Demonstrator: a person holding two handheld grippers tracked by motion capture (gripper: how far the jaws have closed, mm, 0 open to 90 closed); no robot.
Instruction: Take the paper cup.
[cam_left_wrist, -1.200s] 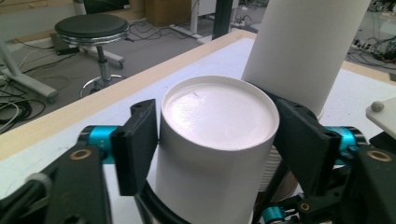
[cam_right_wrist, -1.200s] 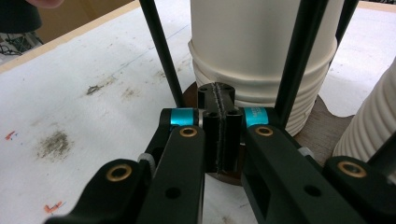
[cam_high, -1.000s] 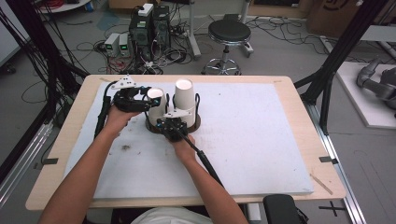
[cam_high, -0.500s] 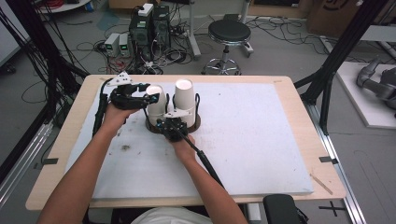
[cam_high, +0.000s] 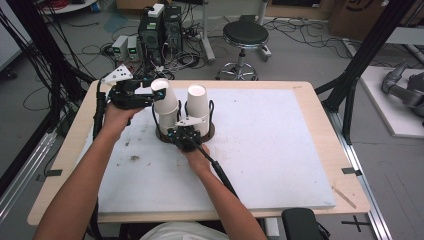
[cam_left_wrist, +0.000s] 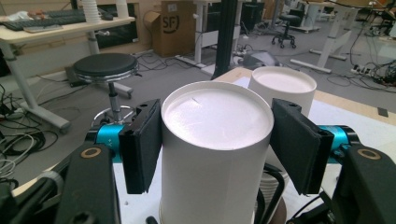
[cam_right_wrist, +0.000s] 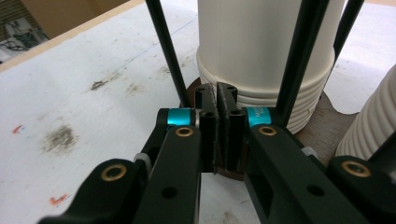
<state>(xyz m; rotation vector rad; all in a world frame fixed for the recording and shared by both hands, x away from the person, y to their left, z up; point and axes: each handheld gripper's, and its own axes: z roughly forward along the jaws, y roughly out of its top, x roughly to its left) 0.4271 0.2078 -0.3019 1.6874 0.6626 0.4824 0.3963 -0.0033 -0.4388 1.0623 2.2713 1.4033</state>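
- The left gripper (cam_left_wrist: 217, 140) clamps the top paper cup (cam_left_wrist: 215, 154) between both pads — that cup sits tilted atop the left stack (cam_high: 167, 119), at 10 o'clock from the right gripper (cam_high: 186, 136).
- The right gripper's jaws are pressed together on the edge of the brown holder base (cam_right_wrist: 322, 128), a black rod (cam_right_wrist: 169, 51) rising at 11 o'clock.

Cup holder (cam_high: 210, 134) sits left of centre on the white mat (cam_high: 280, 150), its black upright rods (cam_right_wrist: 299, 60) caging two cup stacks (cam_high: 196, 107); gaps between the rods are narrow. Left gripper (cam_high: 152, 95) and right gripper (cam_high: 186, 134) crowd the holder's left and near sides. Mat right of the holder is open, as is the near-left area.
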